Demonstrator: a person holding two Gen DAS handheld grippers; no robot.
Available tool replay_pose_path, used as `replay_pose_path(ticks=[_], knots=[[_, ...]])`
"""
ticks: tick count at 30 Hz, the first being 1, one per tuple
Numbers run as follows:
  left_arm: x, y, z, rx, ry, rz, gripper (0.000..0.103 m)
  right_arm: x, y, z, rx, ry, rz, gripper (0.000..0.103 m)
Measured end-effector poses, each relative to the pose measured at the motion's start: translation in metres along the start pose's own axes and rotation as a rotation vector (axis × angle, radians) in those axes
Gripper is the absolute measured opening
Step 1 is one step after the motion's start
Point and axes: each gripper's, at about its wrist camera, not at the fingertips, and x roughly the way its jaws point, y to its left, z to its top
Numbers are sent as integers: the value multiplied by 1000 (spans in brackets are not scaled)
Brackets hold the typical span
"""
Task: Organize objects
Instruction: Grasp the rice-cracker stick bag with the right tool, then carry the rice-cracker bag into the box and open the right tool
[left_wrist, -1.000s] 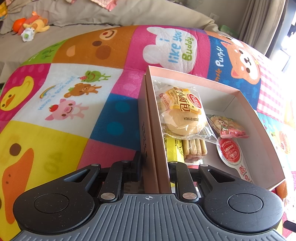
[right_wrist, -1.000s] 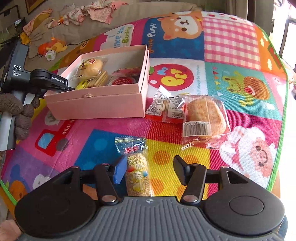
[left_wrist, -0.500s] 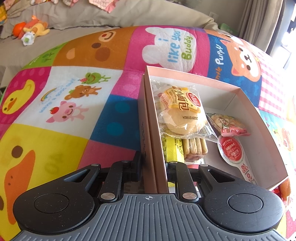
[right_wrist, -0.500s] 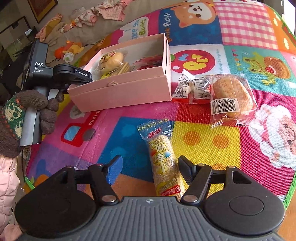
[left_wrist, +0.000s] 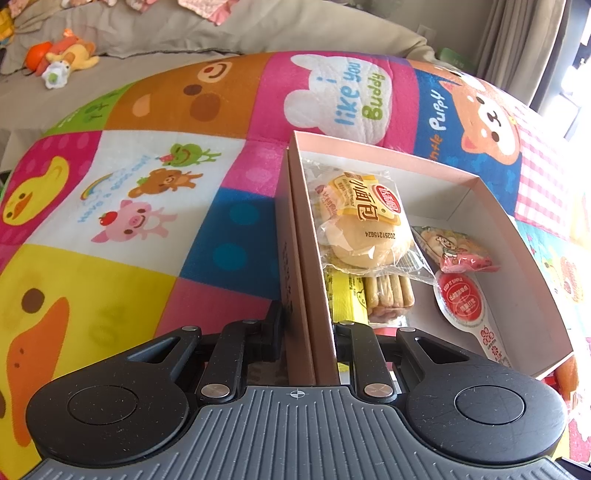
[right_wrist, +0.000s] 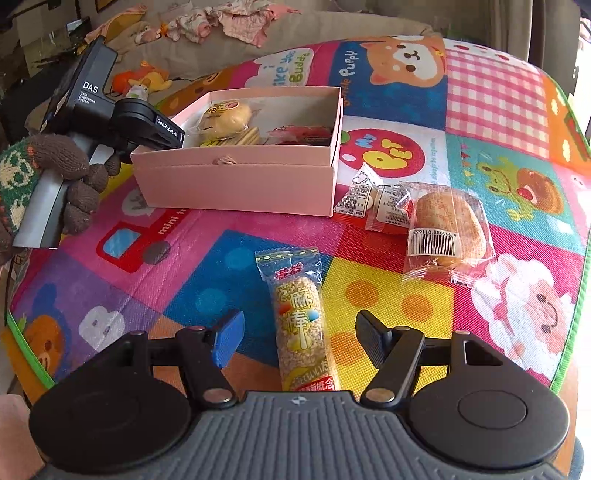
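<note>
My left gripper (left_wrist: 308, 321) is shut on the near left wall of the open pink box (left_wrist: 461, 177), one finger outside and one inside. The box holds a wrapped bread bun (left_wrist: 362, 229), biscuits (left_wrist: 388, 299), a yellow packet (left_wrist: 345, 299), a pink snack bag (left_wrist: 454, 251) and a red jelly cup (left_wrist: 461, 299). In the right wrist view my right gripper (right_wrist: 300, 332) stands open low over the mat. A long puffed-grain bar (right_wrist: 301, 314) in clear wrap lies lengthwise between its fingers, with a gap on each side.
Right of the pink box (right_wrist: 236, 184) a wrapped round bun (right_wrist: 448, 229) and a small red-and-white packet (right_wrist: 373, 206) lie on the cartoon play mat (right_wrist: 498, 110). A knitted-gloved hand (right_wrist: 74, 184) holds the left gripper's handle. Soft toys (left_wrist: 62, 59) lie on the beige sofa behind.
My right gripper has shifted so that the grain bar sits centred between its fingers, no longer against the left one; the jaws stand a little wider. The left gripper and the box have not moved.
</note>
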Motion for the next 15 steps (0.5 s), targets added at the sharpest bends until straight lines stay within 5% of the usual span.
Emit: replay_pose_path(ticks=[6, 11, 15], knots=[[0, -1, 0, -2, 1, -1, 20, 12, 4, 2, -69, 19, -25, 66], [-1, 0, 0, -9, 2, -7, 20, 7, 10, 4, -92, 54, 11, 32], [-1, 3, 0, -19, 3, -19, 20, -5, 11, 11, -75, 84, 77, 28]])
